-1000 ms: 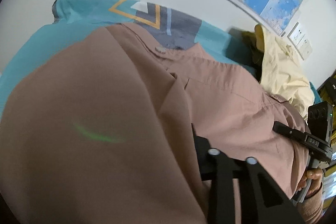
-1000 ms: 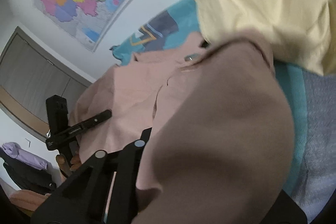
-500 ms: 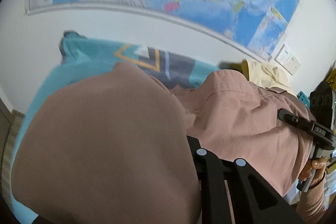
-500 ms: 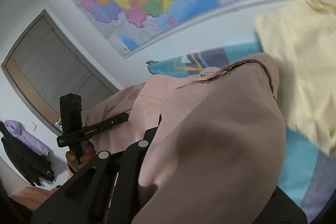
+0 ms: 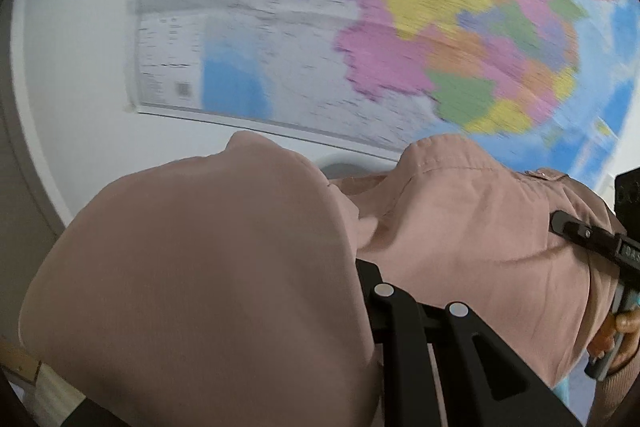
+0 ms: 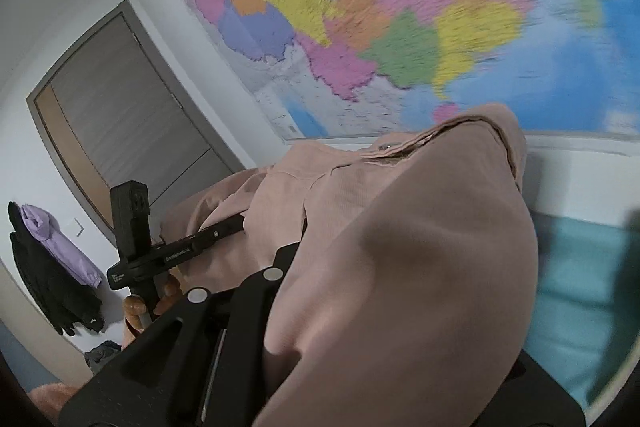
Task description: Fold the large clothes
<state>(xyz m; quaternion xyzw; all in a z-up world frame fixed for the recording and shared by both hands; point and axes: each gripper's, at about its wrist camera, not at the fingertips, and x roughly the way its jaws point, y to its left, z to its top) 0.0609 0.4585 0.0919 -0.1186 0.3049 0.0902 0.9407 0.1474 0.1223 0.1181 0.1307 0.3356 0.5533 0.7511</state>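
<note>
A large dusty-pink shirt (image 5: 200, 287) hangs lifted between both grippers and fills the lower half of each view. In the left wrist view its cloth is bunched over my left gripper (image 5: 360, 269), which is shut on it; one finger is buried under the fabric. My right gripper (image 5: 560, 223) pinches the shirt's other end at the right edge. In the right wrist view the shirt (image 6: 420, 267) drapes over my right gripper (image 6: 290, 253), shut on the cloth. The left gripper (image 6: 238, 223) grips the shirt further left there, with a button placket running between them.
A big coloured wall map (image 5: 400, 27) is straight ahead on a white wall. A grey door (image 6: 120, 115) stands to the left, with purple and black clothes (image 6: 52, 251) hanging beside it. A teal bed cover (image 6: 580, 287) lies low on the right. A person's hand (image 5: 624, 327) holds the right gripper's handle.
Both grippers have risen with the pink shirt, lifting it off the bed. The views have tipped up to the wall map. The yellow garment and most of the teal cover have dropped out of sight.
</note>
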